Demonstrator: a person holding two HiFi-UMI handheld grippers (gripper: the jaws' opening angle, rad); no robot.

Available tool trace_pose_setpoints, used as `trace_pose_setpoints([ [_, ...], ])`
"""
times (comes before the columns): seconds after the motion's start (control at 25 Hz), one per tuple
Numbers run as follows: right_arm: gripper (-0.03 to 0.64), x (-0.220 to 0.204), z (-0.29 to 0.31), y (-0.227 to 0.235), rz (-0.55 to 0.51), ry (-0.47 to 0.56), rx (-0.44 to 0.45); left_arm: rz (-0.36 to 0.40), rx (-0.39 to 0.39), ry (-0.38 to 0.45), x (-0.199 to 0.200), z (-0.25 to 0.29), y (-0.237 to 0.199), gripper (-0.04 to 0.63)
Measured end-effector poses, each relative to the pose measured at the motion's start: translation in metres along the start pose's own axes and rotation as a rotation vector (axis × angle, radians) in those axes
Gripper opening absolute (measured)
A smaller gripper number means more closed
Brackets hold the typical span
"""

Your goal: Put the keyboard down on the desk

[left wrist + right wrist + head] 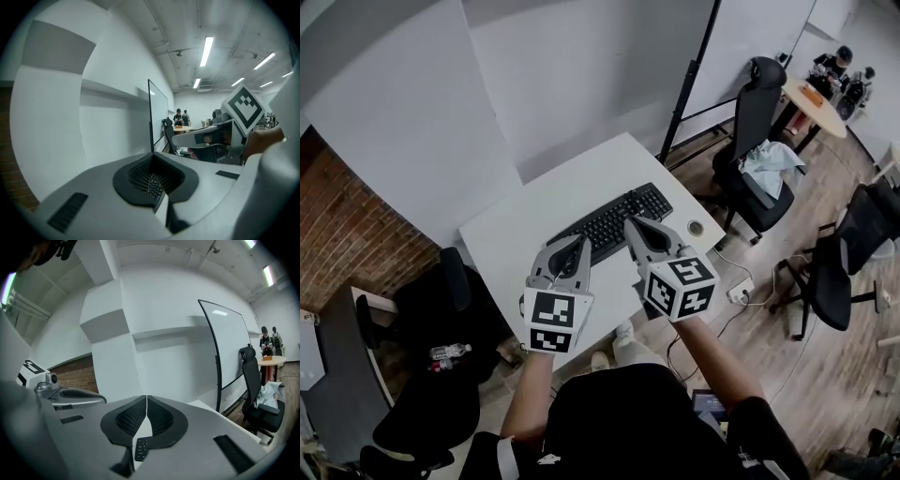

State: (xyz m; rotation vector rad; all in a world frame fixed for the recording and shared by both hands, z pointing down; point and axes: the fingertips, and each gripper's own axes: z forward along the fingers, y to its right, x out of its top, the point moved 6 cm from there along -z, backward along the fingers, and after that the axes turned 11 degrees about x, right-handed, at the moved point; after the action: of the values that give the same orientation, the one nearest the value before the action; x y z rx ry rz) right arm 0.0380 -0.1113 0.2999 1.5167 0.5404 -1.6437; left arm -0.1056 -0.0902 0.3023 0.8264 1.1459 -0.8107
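while keyboard [612, 220] lies on desk [523, 227], office chair [756, 127] stands near.

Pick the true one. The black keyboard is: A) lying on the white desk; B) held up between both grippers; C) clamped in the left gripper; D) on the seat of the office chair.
A: the keyboard lies flat on the desk, while the left gripper and right gripper are shut on nothing.

Black shirt [630, 412]; grey left gripper [580, 241]
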Motion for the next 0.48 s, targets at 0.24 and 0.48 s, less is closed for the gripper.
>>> trace_pose_setpoints([
  [0.24,0.043,0.011,-0.018,-0.013,-0.052,0.031,-0.025,0.018,-0.006,0.038,0.01,-0.012,0.004,0.014],
  [0.48,0.043,0.021,-0.033,-0.015,-0.086,0.057,-0.031,0.036,-0.004,0.074,0.024,-0.017,0.013,0.014],
])
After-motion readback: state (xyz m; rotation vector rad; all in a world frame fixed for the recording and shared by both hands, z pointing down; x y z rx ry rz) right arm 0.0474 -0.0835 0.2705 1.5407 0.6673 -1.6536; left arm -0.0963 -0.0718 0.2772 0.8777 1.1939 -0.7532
